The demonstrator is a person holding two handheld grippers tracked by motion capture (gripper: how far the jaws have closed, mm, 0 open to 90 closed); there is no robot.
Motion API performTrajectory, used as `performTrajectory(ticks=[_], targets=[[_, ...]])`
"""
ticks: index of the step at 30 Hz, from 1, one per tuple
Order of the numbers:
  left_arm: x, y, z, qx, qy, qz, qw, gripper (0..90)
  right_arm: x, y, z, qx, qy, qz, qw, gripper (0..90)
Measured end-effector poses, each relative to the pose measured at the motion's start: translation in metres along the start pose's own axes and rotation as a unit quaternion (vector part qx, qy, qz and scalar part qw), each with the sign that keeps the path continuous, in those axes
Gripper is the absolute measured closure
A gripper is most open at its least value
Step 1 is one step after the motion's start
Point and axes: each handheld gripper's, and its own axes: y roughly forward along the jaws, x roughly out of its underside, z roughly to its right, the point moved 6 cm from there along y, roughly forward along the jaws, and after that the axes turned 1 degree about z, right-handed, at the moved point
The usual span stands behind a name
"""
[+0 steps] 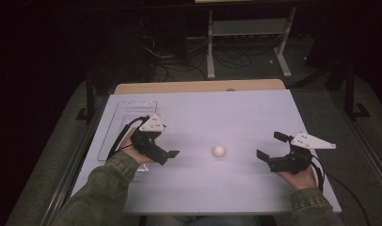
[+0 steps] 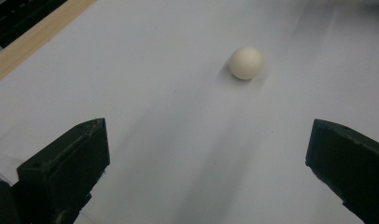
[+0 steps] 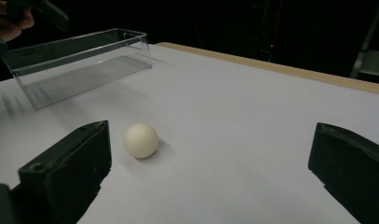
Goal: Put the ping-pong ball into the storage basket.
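High view: a white ball (image 1: 219, 150) is recorded at the centre of the frame, lying on the white table (image 1: 236, 108), between the two grippers and touched by neither. The left gripper (image 1: 168, 153) is held at centre left, its jaws spread apart and empty. The right gripper (image 1: 271, 147) is held at centre right, jaws likewise parted and empty. A clear plastic tray (image 1: 115, 115) is listed at the left, just behind the left gripper.

Left gripper view: the ball (image 2: 246, 62) is seen in the upper centre of the frame, well ahead of the two black jaws, which are set wide at the lower corners.

Right gripper view: the ball (image 3: 141, 140) is placed at lower left of centre, just beside the left-hand jaw but apart from it. The tray (image 3: 85, 70) is shown at upper left.
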Motion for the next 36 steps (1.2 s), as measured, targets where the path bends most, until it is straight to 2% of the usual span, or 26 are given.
performTrajectory(ticks=[5,18,26,36], targets=[[-0.005,0.007,0.002,0.011,0.001,-0.008,0.9999,0.0,0.000,0.000,0.000,-0.001,0.000,0.003,1.0000,0.0],[-0.020,0.029,0.010,0.033,0.025,-0.022,0.9989,0.0,0.000,-0.001,-0.001,-0.004,-0.001,0.002,1.0000,0.0],[-0.023,0.043,0.009,0.040,0.027,-0.037,0.9982,0.0,0.000,-0.001,-0.002,-0.007,-0.003,0.002,1.0000,0.0],[-0.033,0.059,0.015,0.055,0.047,-0.053,0.9960,0.0,0.000,-0.001,-0.003,-0.005,-0.004,0.003,1.0000,0.0]])
